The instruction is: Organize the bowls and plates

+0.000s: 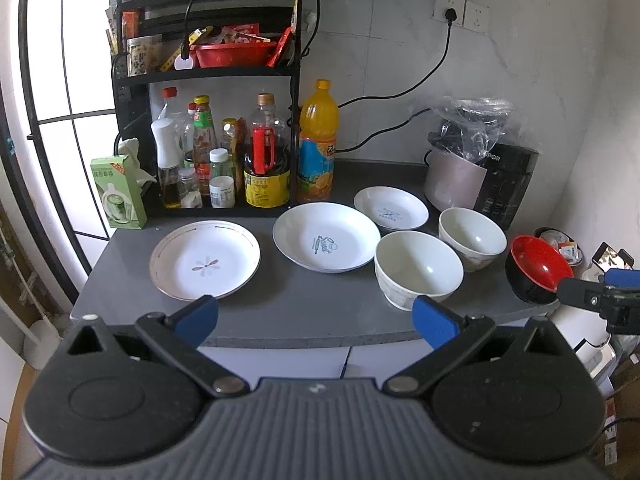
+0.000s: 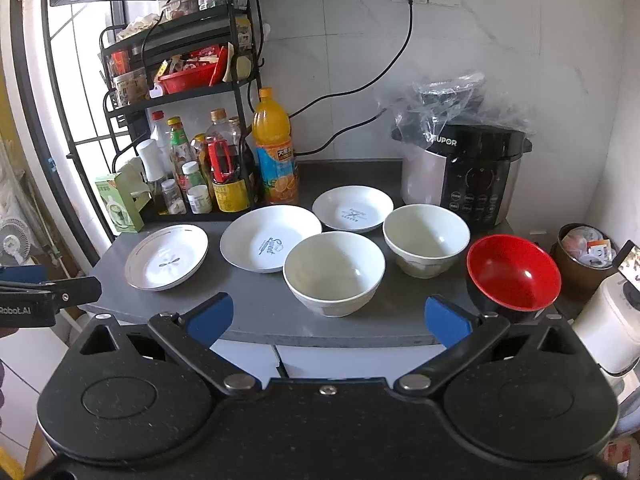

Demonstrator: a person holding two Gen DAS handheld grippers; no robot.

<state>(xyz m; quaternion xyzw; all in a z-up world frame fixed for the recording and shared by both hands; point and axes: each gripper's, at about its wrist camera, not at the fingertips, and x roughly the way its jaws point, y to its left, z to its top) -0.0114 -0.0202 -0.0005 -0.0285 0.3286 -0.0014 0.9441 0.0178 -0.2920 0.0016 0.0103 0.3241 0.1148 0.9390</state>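
Right, both grippers hang just off the near edge of the grey counter (image 1: 280,312), jaws spread wide, nothing held. Left gripper (image 1: 316,322) sits opposite the gap btw the flower plate (image 1: 205,260) and the near white bowl (image 1: 418,268); right gripper (image 2: 329,320) is opposite that same bowl (image 2: 334,272).

Dishes, left to right: flower plate w/ a thin rim line, big "Sweet" plate (image 1: 326,237) beside it, smaller plate (image 1: 391,208) farther back near the orange juice bottle (image 1: 318,142). Then two white bowls, near one and far one (image 1: 472,238), just beside each other. Red-and-black bowl (image 2: 513,272) is at the far right, by the counter's near edge.

Left view only catches that red bowl at its edge, partly behind the right gripper's finger; right view shows it whole, upright, red inside. Right view also shows the cooker (image 2: 476,176) front w/ its panel; left view shows mostly the pot side & plastic bag. Condiment rack (image 1: 208,80) is far left in both.
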